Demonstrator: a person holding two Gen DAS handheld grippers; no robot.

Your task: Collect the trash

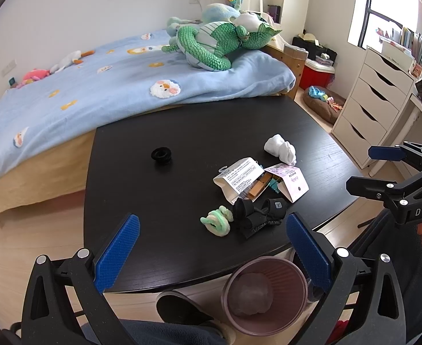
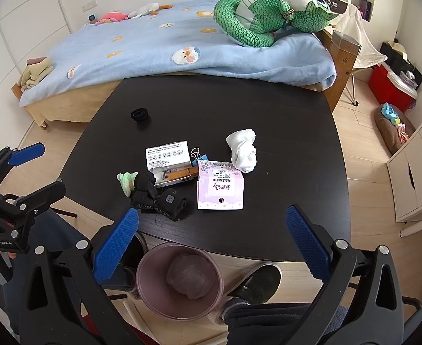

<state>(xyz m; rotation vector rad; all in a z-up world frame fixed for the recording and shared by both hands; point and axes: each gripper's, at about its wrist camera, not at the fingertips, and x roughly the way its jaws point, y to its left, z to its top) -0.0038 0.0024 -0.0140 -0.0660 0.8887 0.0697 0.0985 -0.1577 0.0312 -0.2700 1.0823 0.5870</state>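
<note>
Left gripper and right gripper are hovering wide open, empty, above a black table strewn with packaging, pink bin below.

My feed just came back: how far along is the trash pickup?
One crumpled lump already lies in the pink bin below the table edge. Nothing is in hand: left gripper and right gripper are both open and empty. Left on the table: white tissue wad, white packet, pink card.
</note>
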